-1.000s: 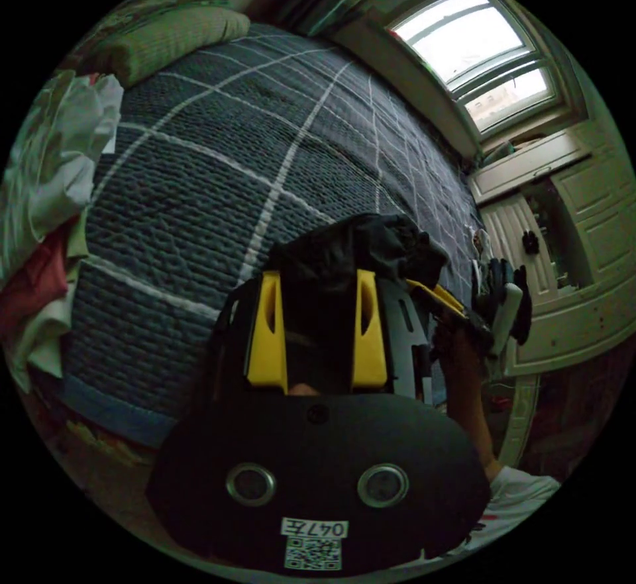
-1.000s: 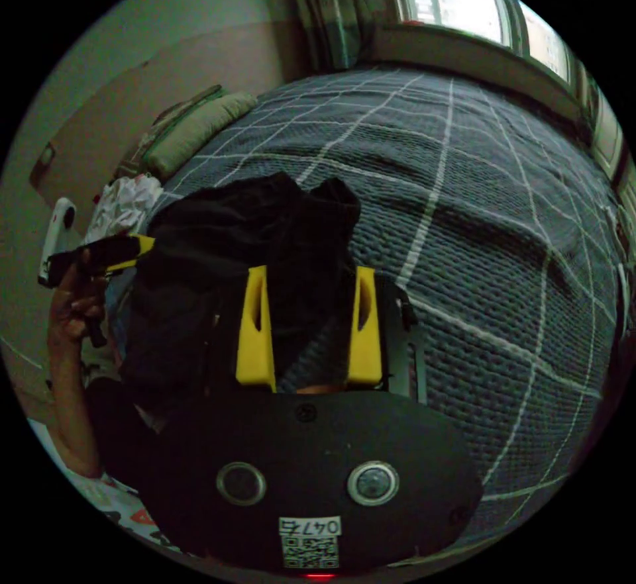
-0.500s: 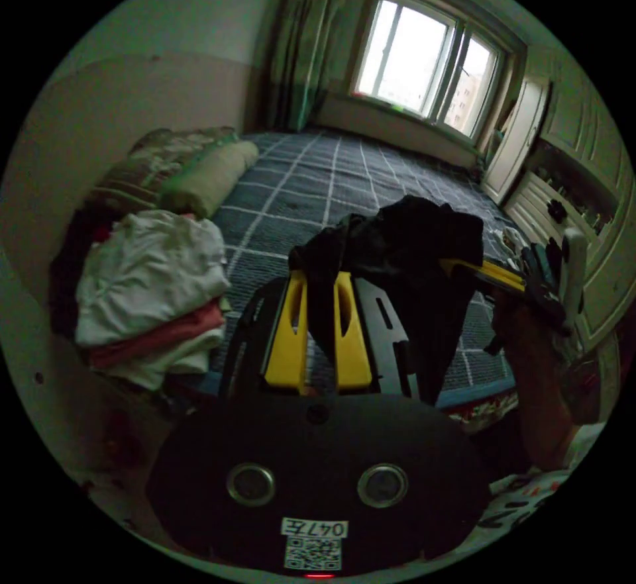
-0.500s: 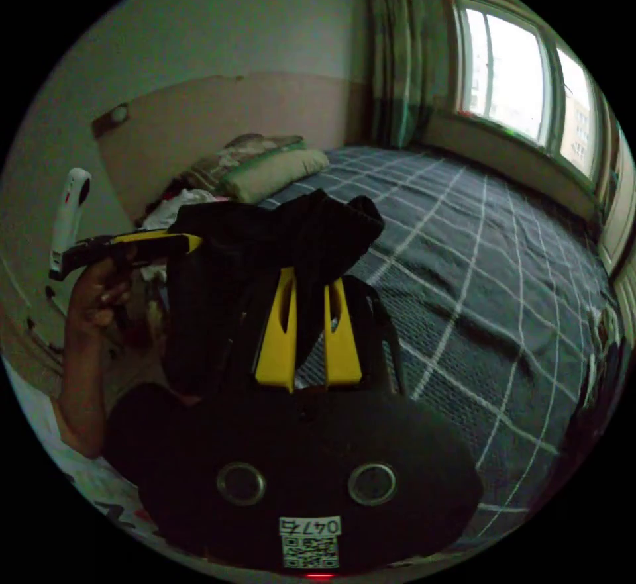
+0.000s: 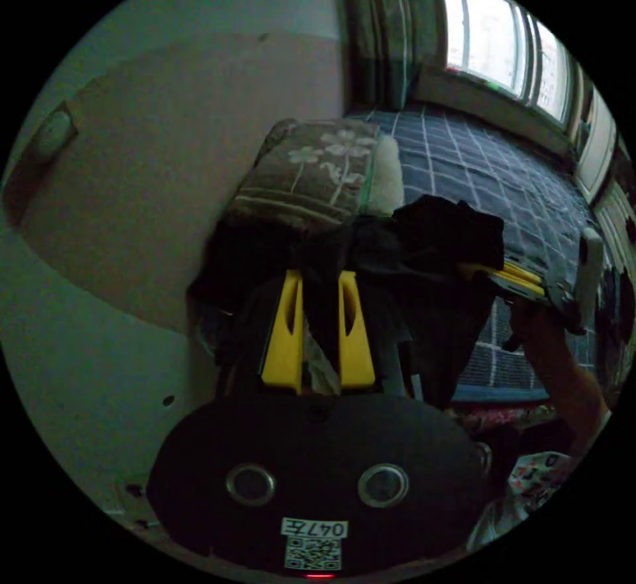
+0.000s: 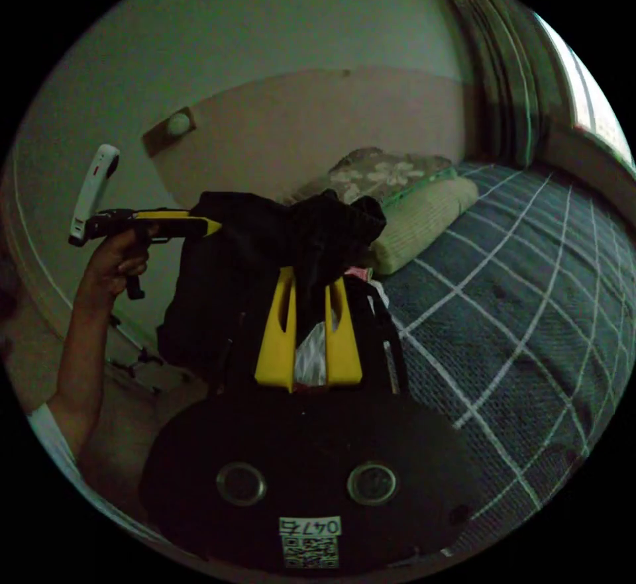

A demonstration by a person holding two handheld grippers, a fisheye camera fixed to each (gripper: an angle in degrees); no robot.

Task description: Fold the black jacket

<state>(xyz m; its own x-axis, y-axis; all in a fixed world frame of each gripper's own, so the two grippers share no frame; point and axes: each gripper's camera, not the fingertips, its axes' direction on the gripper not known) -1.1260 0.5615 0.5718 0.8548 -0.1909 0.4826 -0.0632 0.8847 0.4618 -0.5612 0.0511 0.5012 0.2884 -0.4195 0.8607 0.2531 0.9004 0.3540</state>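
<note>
Holding: the black jacket (image 5: 430, 240) hangs in the air between the two tongs, off the bed (image 6: 517, 292).
Left tongs (image 5: 317, 306): jaws drawn close together and clamped on a fold of the jacket, which rises dark between the yellow jaws.
Right tongs (image 6: 308, 309): jaws likewise close together and clamped on a bunched edge of the jacket; the cloth spills over their tips.
Other views of the tongs: the right tongs (image 5: 510, 276) appear off to the side in the left gripper view, gripped by a hand (image 5: 536, 326); the left tongs (image 6: 192, 223) appear in the right gripper view, raised by a hand (image 6: 116, 259).
Jacket shape: bunched and drooping, sagging between the two grips; which part each grip has, collar, hem or shoulder, I cannot tell.
Surroundings: pillows (image 6: 404, 200) lie at the head of the bed by the wall (image 6: 265, 81); a window (image 5: 503, 48) is at the far side.
Step in hand, as I judge it: lifting and opening the jacket out before laying it flat.
Doing it well: spread the tongs apart until the cloth between them goes taut, keep both at level height, let the body hang straight, then lower it onto the open checked cover well away from the pillows.
Risk: a thin pinch may slip as tension rises.
</note>
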